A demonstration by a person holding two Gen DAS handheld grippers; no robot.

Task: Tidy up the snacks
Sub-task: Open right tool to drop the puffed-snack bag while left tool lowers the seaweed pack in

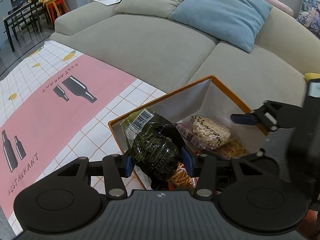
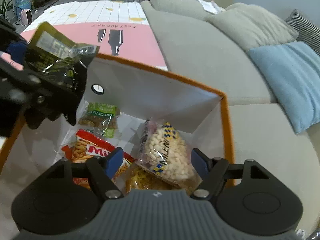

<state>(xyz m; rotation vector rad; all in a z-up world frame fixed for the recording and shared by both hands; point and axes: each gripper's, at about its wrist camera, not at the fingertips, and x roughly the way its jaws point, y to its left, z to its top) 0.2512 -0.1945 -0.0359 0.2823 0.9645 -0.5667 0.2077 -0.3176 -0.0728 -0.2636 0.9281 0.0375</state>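
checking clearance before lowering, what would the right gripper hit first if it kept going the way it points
Most likely the clear bag of white puffs: it lies between the open fingers of the right gripper, on top of other snacks inside the orange-rimmed box. Depth is hard to judge through the fisheye lens.

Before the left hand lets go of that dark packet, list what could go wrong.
1. The dark green packet, pinched in the left gripper, hangs over the box's near wall; released here, it might catch the rim or land outside.
2. The open right gripper straddles the puffed-snack bag in the box; the dropping packet could strike it.
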